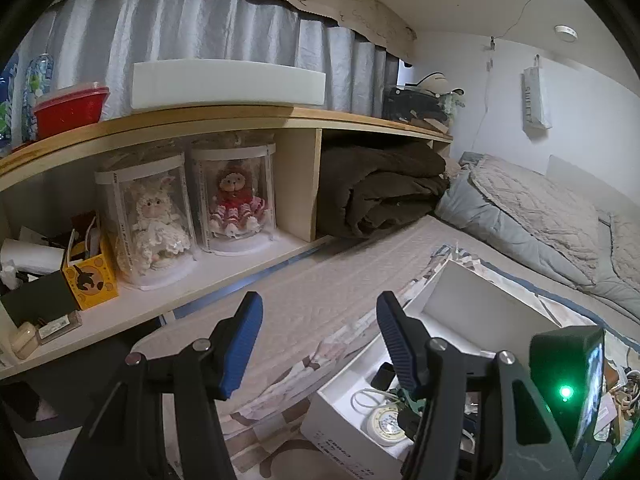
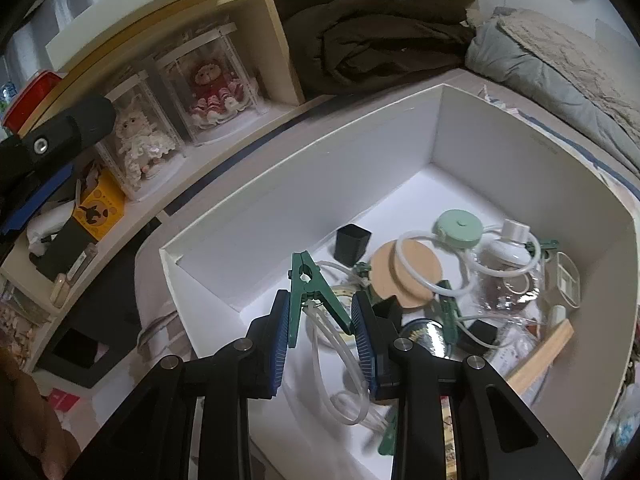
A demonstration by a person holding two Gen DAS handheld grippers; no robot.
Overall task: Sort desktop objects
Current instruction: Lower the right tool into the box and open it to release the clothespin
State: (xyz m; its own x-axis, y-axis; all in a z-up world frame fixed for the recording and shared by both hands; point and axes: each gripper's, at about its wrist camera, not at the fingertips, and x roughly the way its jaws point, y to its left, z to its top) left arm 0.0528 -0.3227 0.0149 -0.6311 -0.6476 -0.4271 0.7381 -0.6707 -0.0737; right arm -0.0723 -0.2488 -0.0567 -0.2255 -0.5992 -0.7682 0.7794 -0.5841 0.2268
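A white open box [image 2: 320,184] lies on the bed. It holds a black cup [image 2: 352,244], a cork disc [image 2: 406,276], a mint round piece [image 2: 458,228], a clear bottle [image 2: 508,268], clear tubing [image 2: 340,360] and several more green clips. My right gripper [image 2: 320,300] hangs over the box's near left part, shut on a green clip [image 2: 304,280] that points up and away between the blue pads. My left gripper [image 1: 320,304] is open and holds nothing. It is left of the box [image 1: 472,292], above the quilted bed cover.
A wooden shelf [image 1: 240,120] runs along the left. It holds two dolls in clear cases [image 1: 236,200], a yellow box [image 1: 94,276] and a folded brown blanket [image 1: 380,192]. Grey bedding [image 1: 540,216] is piled beyond the box.
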